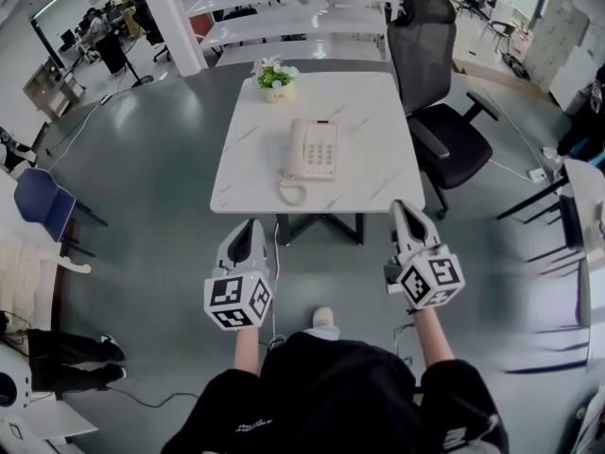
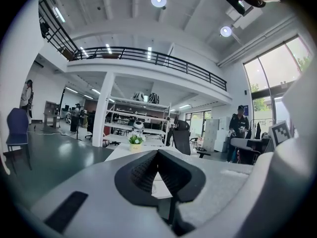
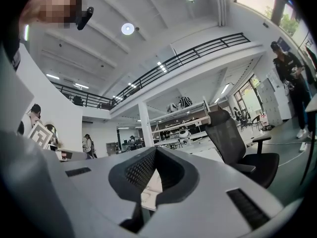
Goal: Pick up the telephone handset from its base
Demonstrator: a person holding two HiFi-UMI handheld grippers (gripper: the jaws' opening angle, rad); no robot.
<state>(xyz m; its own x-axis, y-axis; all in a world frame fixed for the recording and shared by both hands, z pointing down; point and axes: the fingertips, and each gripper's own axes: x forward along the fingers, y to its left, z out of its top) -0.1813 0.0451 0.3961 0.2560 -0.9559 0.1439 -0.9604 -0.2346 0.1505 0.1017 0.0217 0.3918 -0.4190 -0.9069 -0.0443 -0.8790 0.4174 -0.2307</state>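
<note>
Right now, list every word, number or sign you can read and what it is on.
No text is readable.
Cream push-button telephone: key digits too small.
Person's black top: white print too blurred.
Left hand-held gripper and right hand-held gripper: square black-and-white markers only, no letters.

A white marble-look table (image 1: 373,159) stands on a grey floor (image 1: 151,159), a small potted plant (image 1: 275,78) at its far edge. A black office chair (image 1: 442,121) sits just right of it; a blue chair (image 1: 40,201) stands well off left
</note>
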